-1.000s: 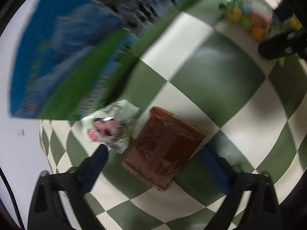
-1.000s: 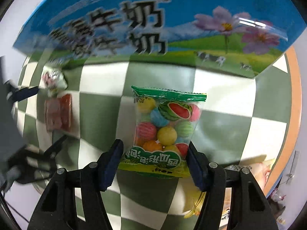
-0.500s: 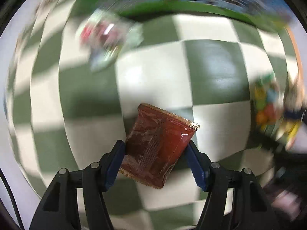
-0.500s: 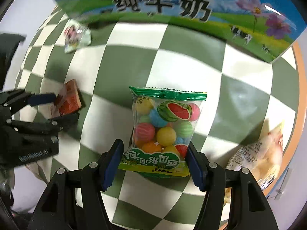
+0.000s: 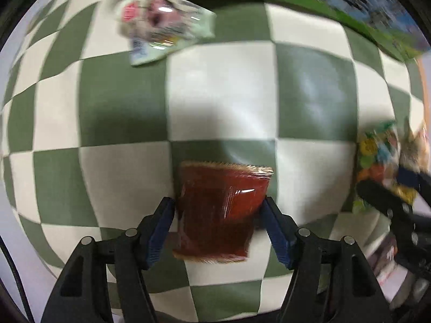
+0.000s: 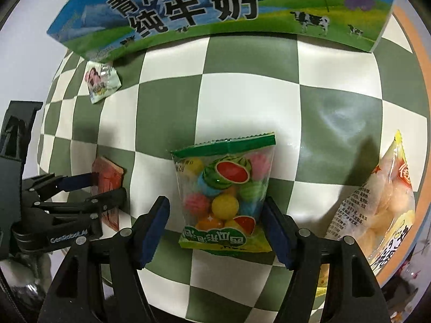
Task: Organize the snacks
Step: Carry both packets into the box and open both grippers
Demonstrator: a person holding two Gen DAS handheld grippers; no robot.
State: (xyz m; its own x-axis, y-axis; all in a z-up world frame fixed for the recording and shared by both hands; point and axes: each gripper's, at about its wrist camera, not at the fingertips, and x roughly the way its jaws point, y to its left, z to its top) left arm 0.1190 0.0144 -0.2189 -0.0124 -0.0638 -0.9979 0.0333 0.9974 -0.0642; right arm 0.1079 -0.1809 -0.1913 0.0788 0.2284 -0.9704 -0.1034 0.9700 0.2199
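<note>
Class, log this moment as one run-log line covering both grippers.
left gripper: jaws just closing onto dark red foil packet | right gripper: jaws just opening around clear plastic bag of coloured candy balls

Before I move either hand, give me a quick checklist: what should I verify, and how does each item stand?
1. Left gripper grip on red-brown packet: ok. Its jaws have just been closing, and both pads meet the packet's sides.
2. Right gripper grip on candy bag: not ok. Its jaws have just been opening; the bag lies between them, with a gap at one pad.
3. Packet lifted off the checked cloth: cannot tell.
4. Grippers apart from each other: ok.
5. Milk box open to receive snacks: cannot tell, only its printed side shows.
</note>
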